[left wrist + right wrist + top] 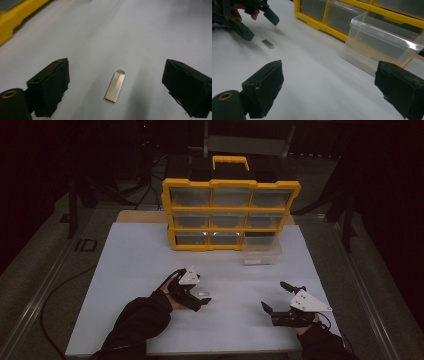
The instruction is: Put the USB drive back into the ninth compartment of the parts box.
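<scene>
The left tool (116,82) hangs just above the counter (150,270) with its jaws spread wide and a small metal USB stick (115,86) lying flat between them, touched by neither pad. The stick is thin and sits flush on the white surface, so the likeliest failure, as I judge it, is the pads closing over its top edge and skating it away rather than catching its sides; a tool held too high would pinch air, one too low would jam its pads on the counter; the stick also lies slightly askew to the jaw line, so a squeeze could spin it out. It is silver, brushed, narrow and flat, with one end cut at an angle and faint lettering along its face that is too small to read.

Farther right, the right tool (276,296) rests low on the counter, released and holding nothing, well apart from the stick. Beyond it a clear plastic drawer (261,252) stands pulled out on the counter, just before the yellow drawer organiser (230,213); an empty bay shows at the lower right of that cabinet, and a careless sweep of either arm could knock the loose drawer.
</scene>
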